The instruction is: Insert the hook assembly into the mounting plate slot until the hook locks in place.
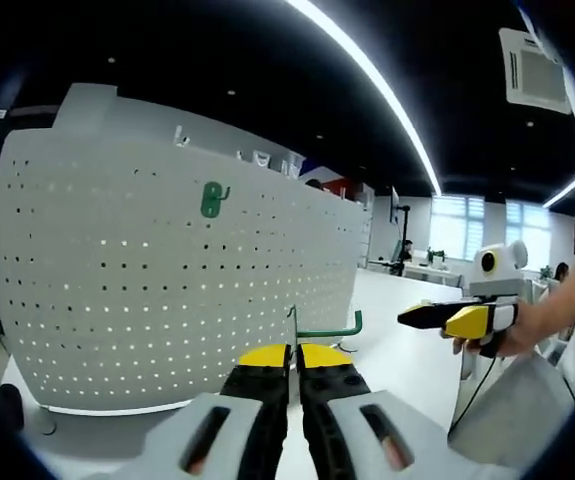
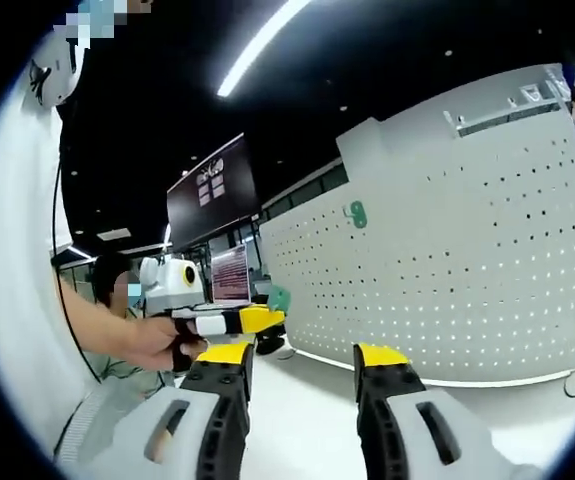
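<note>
The left gripper (image 1: 294,372) was clamped shut on a green hook (image 1: 325,328), holding it up in front of the white pegboard (image 1: 147,270), while the right gripper (image 2: 302,368) hung open and empty with nothing between its jaws. So this looked like the approach step, hook gripped but not seated yet. Farther back, another green hook (image 1: 212,198) already sat on the board, so next it'd need lining up with a free slot and pushing in till it locks

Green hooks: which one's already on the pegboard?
The small green hook hanging high on the white pegboard. The other green hook is off the board, pinched between the left gripper's closed jaws.
</note>
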